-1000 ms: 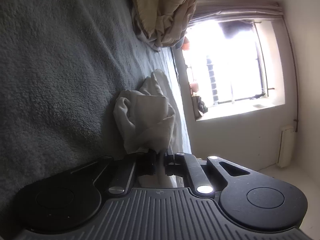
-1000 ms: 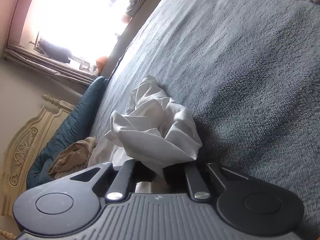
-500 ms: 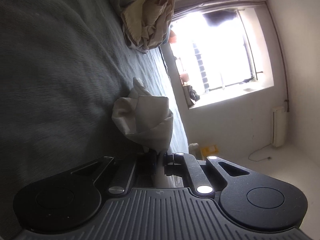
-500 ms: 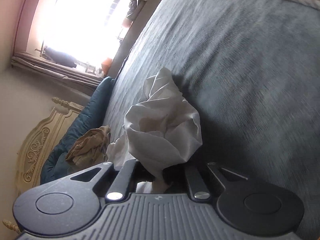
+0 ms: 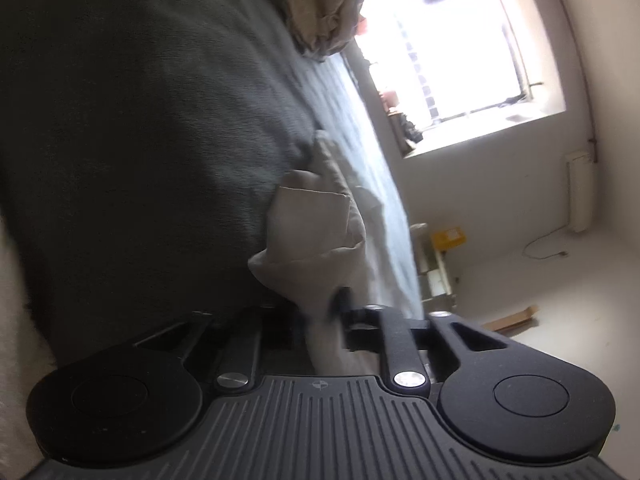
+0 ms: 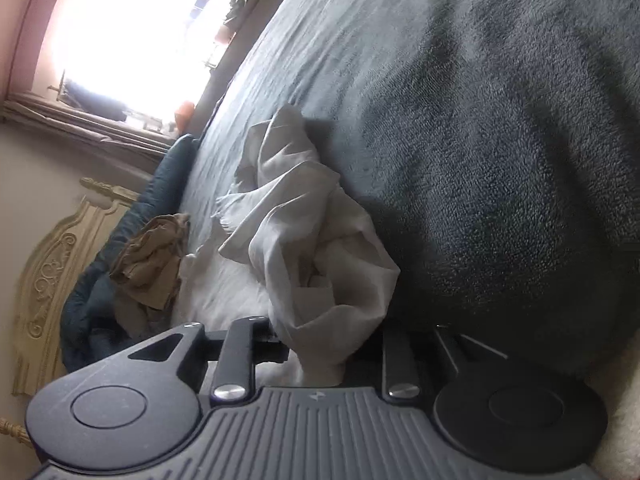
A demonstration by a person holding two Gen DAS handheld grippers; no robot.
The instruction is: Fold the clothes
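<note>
While both tools' jaws have just been opening, white cloth (image 6: pixel 316 264) lies between them.

plain off-white cloth (image 6: pixel 316 248), grey-blue fleecy blanket (image 6: pixel 500 140), tan garment (image 6: pixel 152 260), cream carved headboard (image 6: pixel 48 280).

- The crumpled white cloth garment (image 6: pixel 316 248) lies on the grey fleece blanket (image 6: pixel 500 128) covering the bed, at the centre of both frames.
- In the right wrist view, a bunched tan garment (image 6: pixel 154 264) sits at lower left, left of the white one, on a dark blue quilted cover (image 6: pixel 120 248).
- The carved cream headboard (image 6: pixel 48 280) stands at far left, behind it.
- The bright window (image 5: pixel 460 44) fills the left wrist view's upper right.
</note>
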